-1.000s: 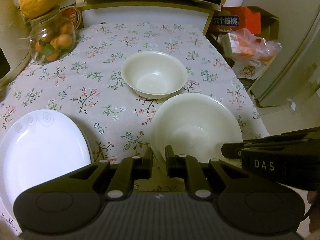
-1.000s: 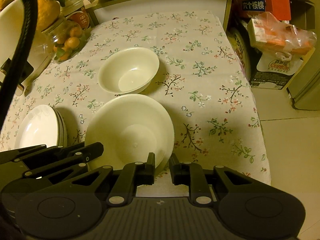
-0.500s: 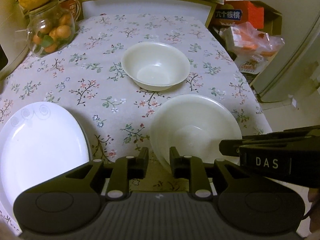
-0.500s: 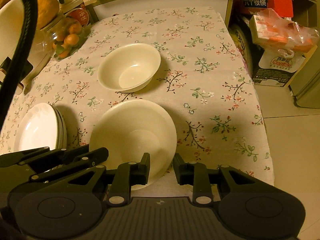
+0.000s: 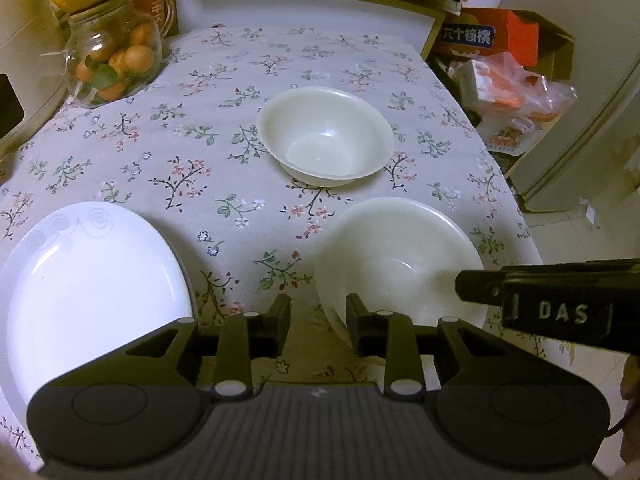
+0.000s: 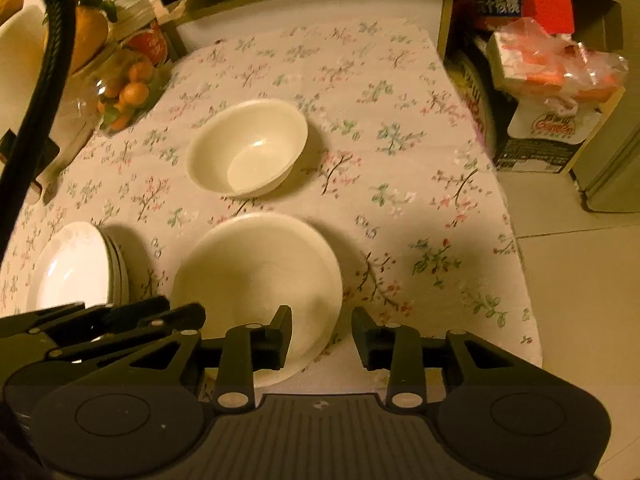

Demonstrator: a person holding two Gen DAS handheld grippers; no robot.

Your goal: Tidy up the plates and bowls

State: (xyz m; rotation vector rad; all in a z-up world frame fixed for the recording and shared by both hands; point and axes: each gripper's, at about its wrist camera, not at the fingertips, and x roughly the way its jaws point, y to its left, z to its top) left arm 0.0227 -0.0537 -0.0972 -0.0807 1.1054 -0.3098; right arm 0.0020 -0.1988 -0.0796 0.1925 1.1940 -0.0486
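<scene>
A large cream bowl [image 5: 400, 264] [image 6: 256, 276] sits on the floral tablecloth near the front edge. My left gripper [image 5: 318, 322] straddles its left rim with the jaws opening, and the pads stand clear of the rim. My right gripper [image 6: 321, 334] straddles the bowl's right rim in the same way, jaws opening, pads not touching. A smaller cream bowl [image 5: 326, 136] [image 6: 248, 146] stands just behind it. A stack of white plates [image 5: 88, 280] [image 6: 76, 268] lies to the left.
A glass jar of oranges [image 5: 112, 60] stands at the back left, with a microwave behind the table. Boxes and a plastic bag [image 5: 516, 84] crowd the floor at the right. The table's right edge [image 6: 516, 264] drops to the tiled floor.
Both grippers' jaws have widened from nearly closed on the large bowl's rim to a clear gap. The bowl stays where it was on the cloth.
</scene>
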